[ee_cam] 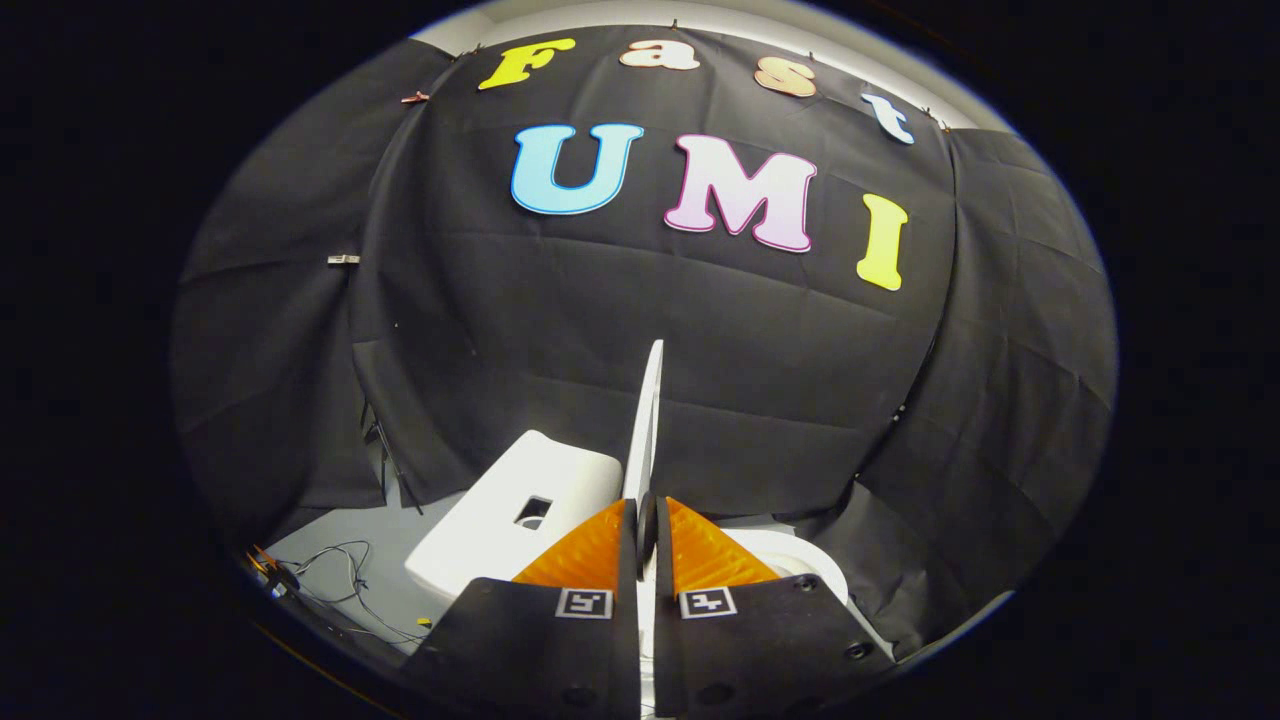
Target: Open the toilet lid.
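Black cloth hung as the booth's wall (700, 340) all round, with a patch of grey floor (340, 580) below where loose cables (335, 575) lay. The gripper (647, 520) had its two orange fingers (590, 550) drawn close together, and the thin white edge of the toilet lid (647, 420) ran up from the narrow gap between them. Both pads appeared to press on that edge, so the gripper looked clamped on the lid, though the contact itself was small and partly hidden by the fingertips.

The lid stood edge-on to the camera, raised nearly upright, its long axis running from the fingertips straight up and away toward the wall, leaning only slightly. Just beside the fingers on one side sat the white toilet tank (520, 510) with a dark rectangular opening in its top; on the other side a curve of the white toilet seat (800, 565) showed beyond the fingers.

By my reading the lifting step was nearly done: the lid was already well up from the seat. The next move would call for carrying the edge the last way back until it leaned against the tank, then parting the fingers without letting it drop forward.
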`<act>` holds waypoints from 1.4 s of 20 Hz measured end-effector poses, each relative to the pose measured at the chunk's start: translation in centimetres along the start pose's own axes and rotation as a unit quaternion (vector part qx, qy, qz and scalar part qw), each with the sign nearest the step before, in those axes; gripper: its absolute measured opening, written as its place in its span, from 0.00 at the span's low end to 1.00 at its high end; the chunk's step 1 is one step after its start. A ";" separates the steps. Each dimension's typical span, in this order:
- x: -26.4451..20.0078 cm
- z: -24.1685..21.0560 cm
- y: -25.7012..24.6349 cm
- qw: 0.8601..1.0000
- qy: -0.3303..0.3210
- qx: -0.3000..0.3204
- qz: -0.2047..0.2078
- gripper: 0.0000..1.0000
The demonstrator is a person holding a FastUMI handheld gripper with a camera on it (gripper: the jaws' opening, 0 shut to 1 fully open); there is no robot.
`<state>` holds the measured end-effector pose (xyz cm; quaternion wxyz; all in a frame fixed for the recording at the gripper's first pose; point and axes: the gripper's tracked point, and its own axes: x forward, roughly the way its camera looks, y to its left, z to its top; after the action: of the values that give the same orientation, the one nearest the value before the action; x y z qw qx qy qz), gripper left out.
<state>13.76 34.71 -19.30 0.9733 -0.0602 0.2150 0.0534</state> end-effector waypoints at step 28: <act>-7.0 3.6 2.0 0.995 -0.049 0.011 0.090 0.99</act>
<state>8.67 36.63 -13.22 0.9745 -0.0271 0.1725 0.1410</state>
